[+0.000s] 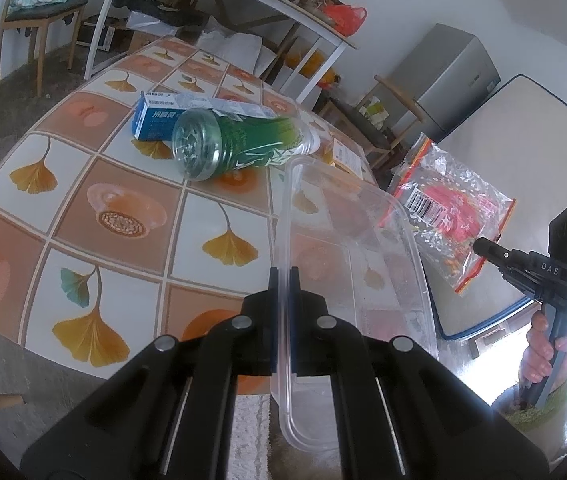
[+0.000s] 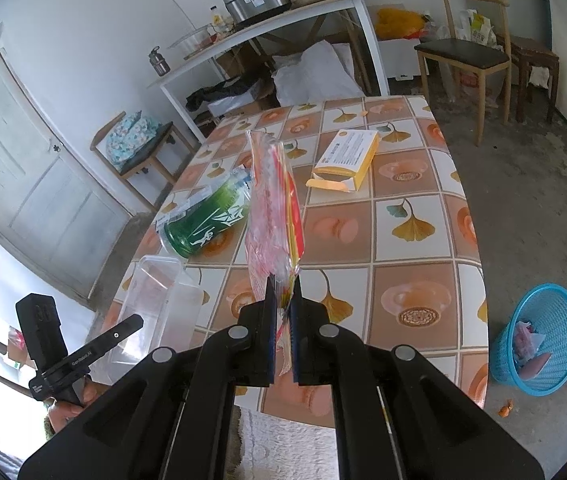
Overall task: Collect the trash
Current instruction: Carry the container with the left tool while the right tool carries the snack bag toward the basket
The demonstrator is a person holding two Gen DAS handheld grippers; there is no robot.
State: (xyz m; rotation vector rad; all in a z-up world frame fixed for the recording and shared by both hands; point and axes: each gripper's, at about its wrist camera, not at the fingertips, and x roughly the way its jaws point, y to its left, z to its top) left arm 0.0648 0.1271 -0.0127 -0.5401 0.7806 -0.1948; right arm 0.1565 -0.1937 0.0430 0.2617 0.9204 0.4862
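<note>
My left gripper [image 1: 282, 280] is shut on the rim of a clear plastic food container [image 1: 357, 256], held above the near edge of the tiled table [image 1: 123, 200]; the container [image 2: 159, 300] also shows in the right wrist view. My right gripper [image 2: 283, 304] is shut on a red and clear plastic bag [image 2: 273, 216] that stands up edge-on from its jaws; the same bag [image 1: 449, 208] hangs at the right of the left wrist view. A green plastic bottle [image 1: 239, 142] lies on its side against a blue and white box [image 1: 203, 114]. A yellow carton [image 2: 347, 160] lies farther back.
A blue mesh waste basket [image 2: 539, 340] holding some scraps stands on the floor right of the table. A small orange scrap [image 2: 505, 408] lies on the floor near it. Chairs [image 2: 467, 52] and a white shelf table [image 2: 267, 32] stand behind.
</note>
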